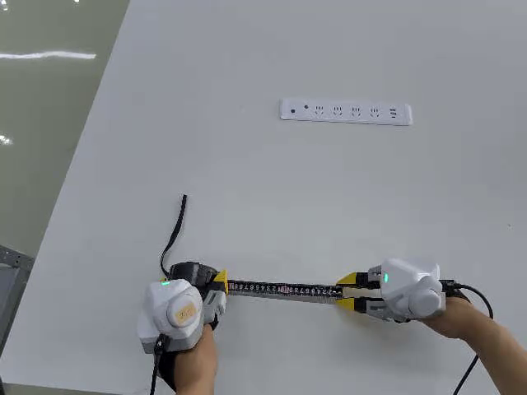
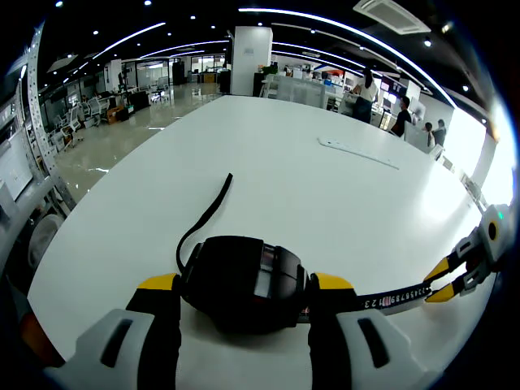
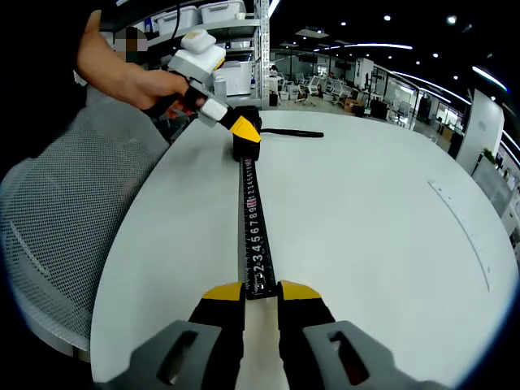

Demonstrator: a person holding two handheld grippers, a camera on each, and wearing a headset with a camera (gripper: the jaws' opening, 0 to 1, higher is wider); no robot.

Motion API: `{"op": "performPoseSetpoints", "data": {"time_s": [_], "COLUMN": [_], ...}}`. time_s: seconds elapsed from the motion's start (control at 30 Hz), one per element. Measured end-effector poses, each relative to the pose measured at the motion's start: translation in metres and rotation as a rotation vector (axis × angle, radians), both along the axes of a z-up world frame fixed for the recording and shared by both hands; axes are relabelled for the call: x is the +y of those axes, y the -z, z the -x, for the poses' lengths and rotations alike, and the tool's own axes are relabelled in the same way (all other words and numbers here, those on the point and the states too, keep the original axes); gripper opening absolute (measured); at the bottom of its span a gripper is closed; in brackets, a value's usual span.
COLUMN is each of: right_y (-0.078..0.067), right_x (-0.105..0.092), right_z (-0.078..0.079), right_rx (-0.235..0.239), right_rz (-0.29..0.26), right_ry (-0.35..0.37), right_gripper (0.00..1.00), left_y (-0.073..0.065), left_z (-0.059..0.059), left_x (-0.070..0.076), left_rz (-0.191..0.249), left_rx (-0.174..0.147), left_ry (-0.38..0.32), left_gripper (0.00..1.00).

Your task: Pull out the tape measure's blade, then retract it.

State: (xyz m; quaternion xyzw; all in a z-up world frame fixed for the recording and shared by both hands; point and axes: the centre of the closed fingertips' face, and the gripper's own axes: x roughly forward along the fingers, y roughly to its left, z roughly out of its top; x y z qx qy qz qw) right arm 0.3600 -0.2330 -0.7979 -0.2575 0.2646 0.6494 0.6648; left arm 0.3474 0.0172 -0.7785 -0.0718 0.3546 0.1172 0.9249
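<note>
A black tape measure case [image 1: 194,274] [image 2: 244,280] rests on the white table [image 1: 313,189], and my left gripper [image 1: 216,290] [image 2: 244,286] is shut on its two sides. Its black strap [image 1: 174,230] [image 2: 205,218] trails away across the table. The blade [image 1: 282,290] [image 3: 253,223] [image 2: 396,299] is drawn out to the right, numbered face up. My right gripper [image 1: 344,292] [image 3: 260,288] is shut on the blade's end. In the right gripper view the case [image 3: 246,130] sits at the far end of the blade, held by the left gripper [image 3: 242,124].
A white power strip [image 1: 345,111] [image 2: 357,152] lies farther back on the table. The table's left edge drops to a glossy floor [image 1: 49,99]. Grey mesh [image 3: 57,236] hangs beside the near table edge. Open tabletop stretches between the tape and the strip.
</note>
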Motion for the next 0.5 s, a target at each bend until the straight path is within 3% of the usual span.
{"op": "performPoseSetpoints", "data": {"time_s": [0.5], "right_y": [-0.0003], "right_x": [0.0091], "right_z": [0.0013], "right_rx": [-0.002], "right_rz": [-0.004], "right_ry": [-0.007], "right_gripper": [0.14], "left_y": [-0.0005], "left_z": [0.0001], "left_x": [0.0009], "left_rz": [0.001], "left_rx": [0.001], "left_ry": [0.004], "left_gripper": [0.61]}}
